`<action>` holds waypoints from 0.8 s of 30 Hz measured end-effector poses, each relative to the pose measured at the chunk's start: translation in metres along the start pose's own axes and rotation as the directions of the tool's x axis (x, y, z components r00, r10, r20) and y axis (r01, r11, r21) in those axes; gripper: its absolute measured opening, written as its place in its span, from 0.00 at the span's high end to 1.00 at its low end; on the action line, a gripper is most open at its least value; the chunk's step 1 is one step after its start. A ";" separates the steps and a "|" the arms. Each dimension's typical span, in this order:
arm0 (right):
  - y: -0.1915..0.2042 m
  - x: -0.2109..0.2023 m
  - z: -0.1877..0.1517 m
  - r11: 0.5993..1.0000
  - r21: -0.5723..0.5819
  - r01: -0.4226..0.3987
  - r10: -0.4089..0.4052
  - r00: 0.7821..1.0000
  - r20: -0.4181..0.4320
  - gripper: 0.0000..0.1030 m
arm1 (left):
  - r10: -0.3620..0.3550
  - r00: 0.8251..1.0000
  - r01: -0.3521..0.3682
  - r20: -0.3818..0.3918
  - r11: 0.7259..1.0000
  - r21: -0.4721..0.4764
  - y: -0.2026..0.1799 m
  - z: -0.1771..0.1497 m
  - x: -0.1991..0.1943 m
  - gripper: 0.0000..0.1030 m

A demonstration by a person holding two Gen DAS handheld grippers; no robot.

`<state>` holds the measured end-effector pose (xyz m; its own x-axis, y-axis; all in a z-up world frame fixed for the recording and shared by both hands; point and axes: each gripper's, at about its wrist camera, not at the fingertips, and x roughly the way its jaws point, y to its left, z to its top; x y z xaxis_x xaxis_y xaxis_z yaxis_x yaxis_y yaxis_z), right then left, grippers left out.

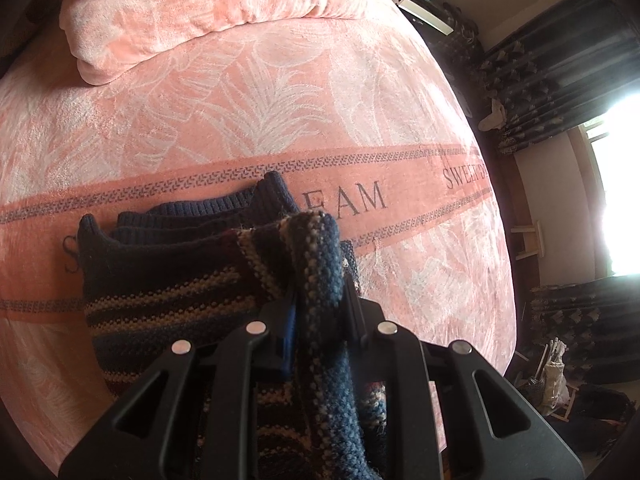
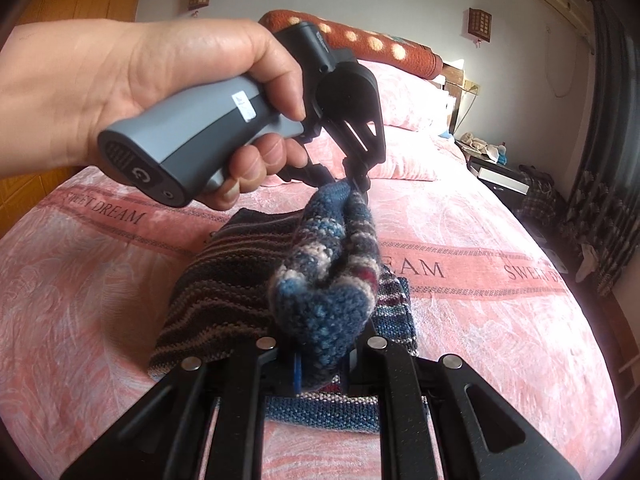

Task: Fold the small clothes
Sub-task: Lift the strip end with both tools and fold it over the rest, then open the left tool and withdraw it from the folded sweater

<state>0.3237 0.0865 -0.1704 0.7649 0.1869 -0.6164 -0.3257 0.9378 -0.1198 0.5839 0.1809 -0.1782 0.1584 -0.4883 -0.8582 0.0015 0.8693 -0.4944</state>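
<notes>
1. 2 grippers clamp the same knitted sweater [image 2: 224, 280] — a small, dark, striped one lying on a pink bedspread [image 2: 80, 320] printed with "SWEET DREAM".
2. At the left of the right wrist view, a hand [image 2: 172, 92] wraps a grey handle; this is the left gripper [image 2: 358, 182], its fingers pinched narrow on the far end of a raised blue-and-cream fold of the knit.
3. From that pinch the fold runs down toward the lens as a thick roll, lifted off the rest of the garment, which spreads flat on the bed beneath and to the left.
4. At the bottom centre, the right gripper [image 2: 322, 372] closes on the near end of the same roll — the wool bulges out between its 2 fingers.
5. In the left wrist view, the left gripper [image 1: 320, 312] shows the same grip: a blue speckled band of knit stands upright between its fingers.
6. Left of that band, the sweater's navy ribbed hem [image 1: 192, 216] lies against the lettered stripe of the bedspread.
7. Farther up lies a pink pillow [image 1: 180, 16]; at the right edge, dark patterned curtains [image 1: 560, 80] hang beside a bright window [image 1: 620, 184].
</notes>
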 end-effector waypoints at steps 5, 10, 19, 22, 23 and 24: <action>-0.011 0.003 -0.017 0.999 0.032 0.005 -0.005 1.000 -0.026 0.88 | 0.026 1.000 -0.026 -0.002 1.000 0.018 -0.013 -0.005 0.023 0.82; -0.029 0.013 -0.035 0.996 0.084 -0.018 0.024 0.998 -0.060 0.88 | 0.061 0.998 -0.061 -0.004 0.998 0.029 -0.024 -0.012 0.049 0.82; -0.070 0.030 -0.057 0.961 0.253 -0.117 0.151 0.981 -0.120 0.88 | 0.110 0.994 -0.110 0.000 0.993 0.034 -0.036 -0.018 0.081 0.83; -0.083 0.036 -0.064 0.940 0.309 -0.147 0.196 0.972 -0.132 0.88 | 0.130 0.992 -0.130 0.005 0.991 0.043 -0.038 -0.020 0.090 0.83; -0.087 0.037 -0.066 0.930 0.332 -0.159 0.214 0.968 -0.134 0.88 | 0.131 0.991 -0.131 0.007 0.990 0.045 -0.039 -0.021 0.092 0.83; -0.091 0.041 -0.065 0.920 0.352 -0.169 0.230 0.963 -0.139 0.88 | 0.133 0.991 -0.133 0.007 0.990 0.046 -0.039 -0.021 0.094 0.83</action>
<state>0.3485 -0.0101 -0.2349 0.5847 0.3555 -0.7292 -0.2335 0.9346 0.2684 0.5777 0.0997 -0.2427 0.1644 -0.3682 -0.9151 0.0256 0.9290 -0.3692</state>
